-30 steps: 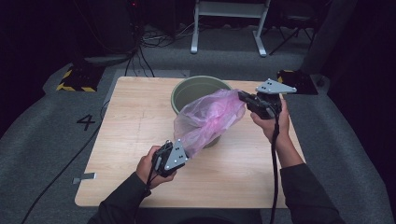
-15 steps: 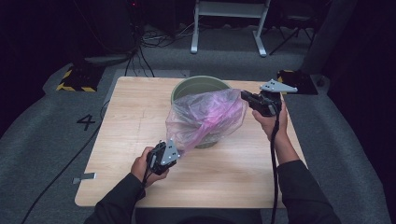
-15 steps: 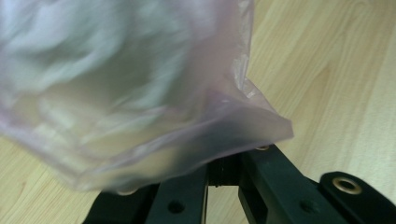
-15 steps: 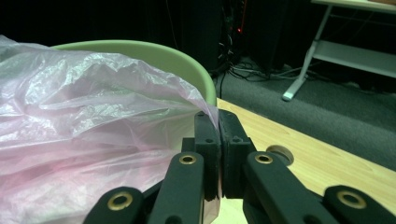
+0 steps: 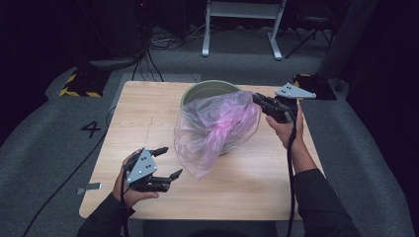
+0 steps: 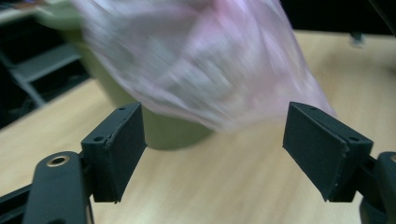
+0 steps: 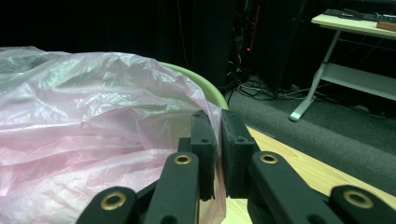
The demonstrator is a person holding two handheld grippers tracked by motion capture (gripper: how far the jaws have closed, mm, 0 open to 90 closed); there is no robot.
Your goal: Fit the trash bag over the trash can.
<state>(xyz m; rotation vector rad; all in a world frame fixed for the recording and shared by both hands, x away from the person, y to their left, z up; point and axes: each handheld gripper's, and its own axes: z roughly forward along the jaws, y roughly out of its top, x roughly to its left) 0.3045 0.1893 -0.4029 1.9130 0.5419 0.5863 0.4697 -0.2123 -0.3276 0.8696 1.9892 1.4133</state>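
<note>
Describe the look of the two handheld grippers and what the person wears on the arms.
Both grippers are black. The left gripper and the right gripper each carry a grey three-cornered plate with small dark dots and trail a black cable. Their fingers are flat rectangular pads, with brass-coloured rivets at the joints. The sleeves are dark.

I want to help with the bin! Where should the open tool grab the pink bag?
Best guess: the loose lower corner of the pink bag, from the near left. It hangs outside the green bin, facing the left tool; the right tool pinches the far edge.

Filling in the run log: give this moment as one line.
left gripper: open, off bag | right gripper: shut on pink plastic bag | bag: draped over green bin
</note>
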